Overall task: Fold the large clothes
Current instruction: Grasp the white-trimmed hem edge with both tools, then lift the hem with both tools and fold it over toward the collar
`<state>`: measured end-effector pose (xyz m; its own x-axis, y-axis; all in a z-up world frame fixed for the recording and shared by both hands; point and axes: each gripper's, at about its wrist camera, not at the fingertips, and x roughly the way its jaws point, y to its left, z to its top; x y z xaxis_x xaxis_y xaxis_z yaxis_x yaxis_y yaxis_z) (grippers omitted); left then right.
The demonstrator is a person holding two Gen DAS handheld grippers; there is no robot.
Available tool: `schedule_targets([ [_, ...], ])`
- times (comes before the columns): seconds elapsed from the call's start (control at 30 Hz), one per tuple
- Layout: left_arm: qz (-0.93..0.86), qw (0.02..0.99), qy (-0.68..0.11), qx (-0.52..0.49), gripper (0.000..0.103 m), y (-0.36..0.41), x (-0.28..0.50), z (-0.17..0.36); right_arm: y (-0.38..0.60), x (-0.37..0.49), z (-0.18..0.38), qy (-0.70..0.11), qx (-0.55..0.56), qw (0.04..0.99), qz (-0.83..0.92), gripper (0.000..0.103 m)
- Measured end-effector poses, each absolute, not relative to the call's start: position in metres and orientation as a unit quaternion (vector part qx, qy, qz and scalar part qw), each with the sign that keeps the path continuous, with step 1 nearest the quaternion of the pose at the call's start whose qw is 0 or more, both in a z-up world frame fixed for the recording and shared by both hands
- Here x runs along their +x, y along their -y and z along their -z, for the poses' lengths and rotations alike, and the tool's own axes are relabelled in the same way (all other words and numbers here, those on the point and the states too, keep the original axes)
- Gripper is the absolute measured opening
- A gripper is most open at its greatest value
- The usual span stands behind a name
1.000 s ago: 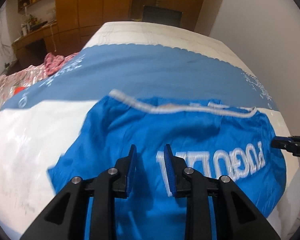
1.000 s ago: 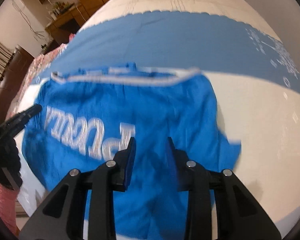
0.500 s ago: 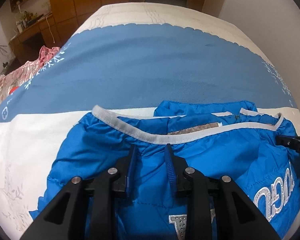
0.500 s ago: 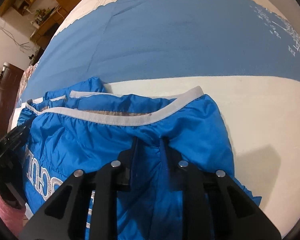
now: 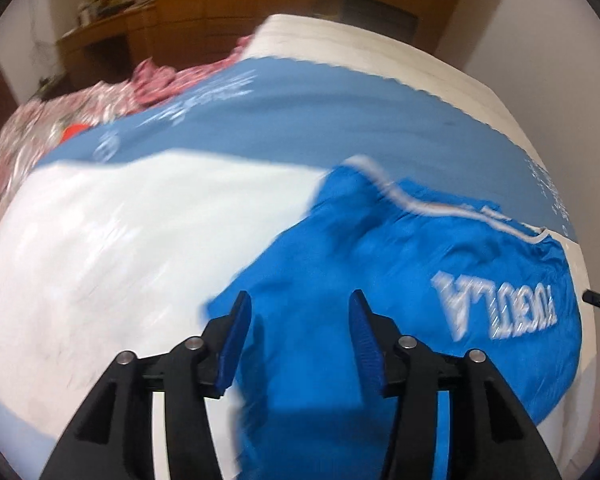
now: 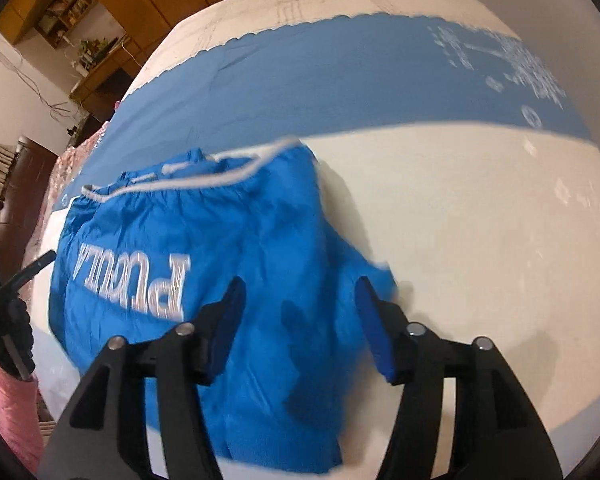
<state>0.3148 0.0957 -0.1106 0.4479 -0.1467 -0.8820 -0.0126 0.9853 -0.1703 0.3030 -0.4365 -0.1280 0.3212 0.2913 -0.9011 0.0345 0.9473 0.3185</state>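
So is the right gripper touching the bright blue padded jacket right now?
Cannot tell. In the right wrist view the right gripper is opening over the bright blue padded jacket, its blurred pads clear of any pinched fabric.

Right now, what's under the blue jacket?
The blue jacket lies on the bed cover's white band, its grey-trimmed edge reaching the cover's blue band. Whatever is directly beneath the jacket is hidden.

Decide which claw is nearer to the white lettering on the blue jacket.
Right, narrowly. The right claw hangs just beside the lettering on the blue jacket. The left claw hangs over plain fabric, a little farther off. Both are opening, pressing nothing.
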Motion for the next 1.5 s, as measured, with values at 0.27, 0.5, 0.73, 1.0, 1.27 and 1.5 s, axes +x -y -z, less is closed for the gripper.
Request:
schedule_targets([
  [0.27,0.058,0.837,-0.524,-0.144,0.063,-0.125,0.274,0.13,0.437,0.274,0.157,-0.602,0.171,0.775,-0.087,0.066],
  [0.5,0.091,0.823,-0.532,-0.175,0.065,-0.112,0.279,0.144,0.434,0.278,0.175,-0.612,0.204,0.759,-0.087,0.066],
  [0.73,0.091,0.809,-0.547,-0.193,0.072,-0.107,0.297,0.164,0.436,0.289,0.192,-0.615,0.242,0.743,-0.102,0.068],
  [1.0,0.092,0.81,-0.535,-0.222,0.026,-0.102,0.298,0.159,0.433,0.288,0.183,-0.601,0.251,0.748,-0.127,0.029],
  [1.27,0.084,0.842,-0.49,-0.21,0.01,-0.092,0.269,0.111,0.431,0.259,0.127,-0.562,0.235,0.777,-0.157,0.019],
  [1.5,0.106,0.856,-0.47,-0.188,0.01,-0.081,0.223,0.061,0.433,0.212,0.079,-0.544,0.217,0.792,-0.174,0.019],
])
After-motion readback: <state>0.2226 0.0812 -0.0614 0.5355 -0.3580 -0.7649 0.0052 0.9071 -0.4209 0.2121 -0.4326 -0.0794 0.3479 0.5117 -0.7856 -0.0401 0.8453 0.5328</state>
